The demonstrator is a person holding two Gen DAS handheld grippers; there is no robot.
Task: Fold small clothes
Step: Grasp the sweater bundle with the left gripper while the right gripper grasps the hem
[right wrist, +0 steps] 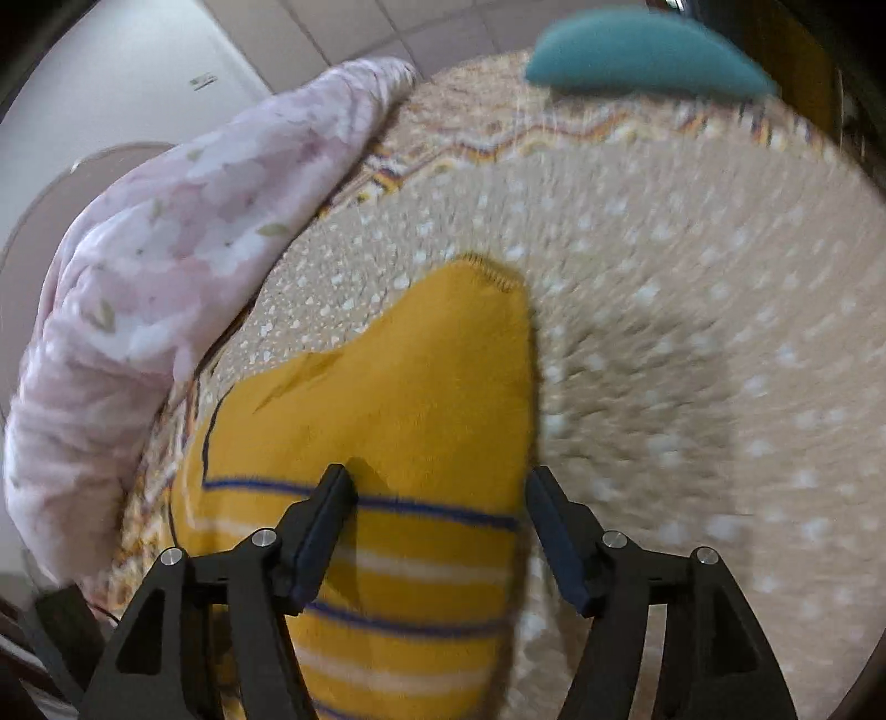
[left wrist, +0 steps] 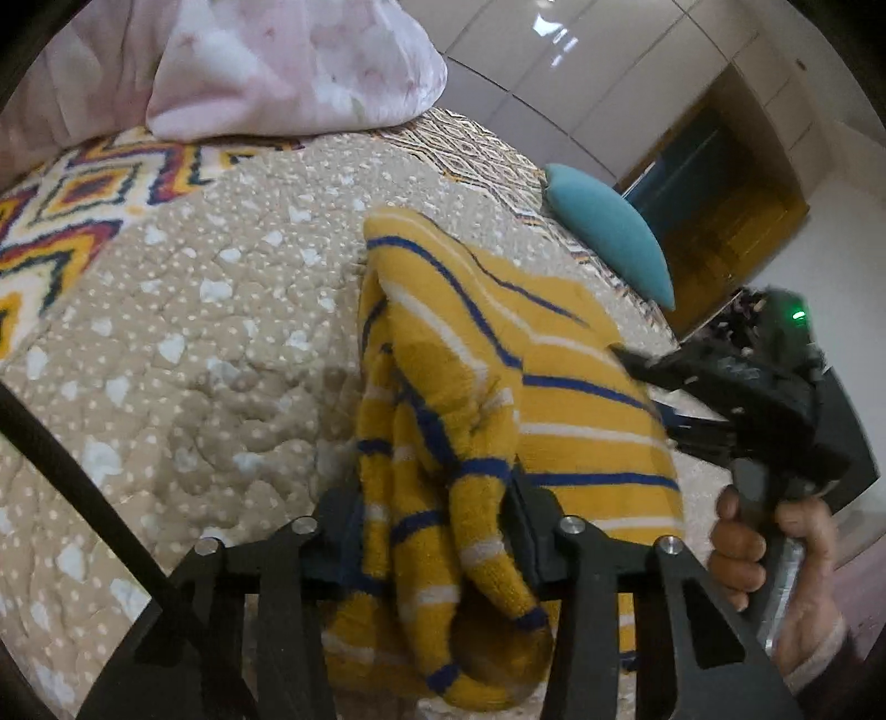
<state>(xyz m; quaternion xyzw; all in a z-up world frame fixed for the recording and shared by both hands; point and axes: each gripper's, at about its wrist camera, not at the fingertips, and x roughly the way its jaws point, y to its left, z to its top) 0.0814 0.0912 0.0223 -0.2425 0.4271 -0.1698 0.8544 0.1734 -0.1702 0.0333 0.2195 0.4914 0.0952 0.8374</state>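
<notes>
- Left wrist view: the left gripper (left wrist: pixel 437 531) has a bunched fold of the yellow striped garment (left wrist: pixel 498 387) pinched between its pads, the cloth spilling out below the fingers toward 6 o'clock.
- The rest of the garment spreads from the centre toward 3 o'clock on the beige dotted quilt (left wrist: pixel 210 343); its upper hem rises toward 12 o'clock.
- At 3 o'clock the right gripper (left wrist: pixel 637 360) meets the garment's side edge; its tips are blurred, so contact cannot be told here. The person's right hand (left wrist: pixel 775 554) wraps its handle at 4 o'clock.
- From 7 to 11 o'clock the quilt lies bare, bounded at 10 o'clock by a zigzag-patterned blanket (left wrist: pixel 66 205) and at 12 o'clock by a pink floral duvet (left wrist: pixel 288 66).
- A teal cushion (left wrist: pixel 609 232) sits at 2 o'clock by the bed's edge.
- Right wrist view: the right gripper (right wrist: pixel 443 531) stands parted, its fingers either side of the garment (right wrist: pixel 398 387) without pressing it; the garment's right edge runs just inside the finger at 4 o'clock.
- The garment's stitched corner points toward 12 o'clock; bare quilt (right wrist: pixel 692 332) fills 1 to 5 o'clock.
- The duvet (right wrist: pixel 155 266) crowds 9 to 11 o'clock; the cushion (right wrist: pixel 637 50) lies at 1 o'clock.
</notes>
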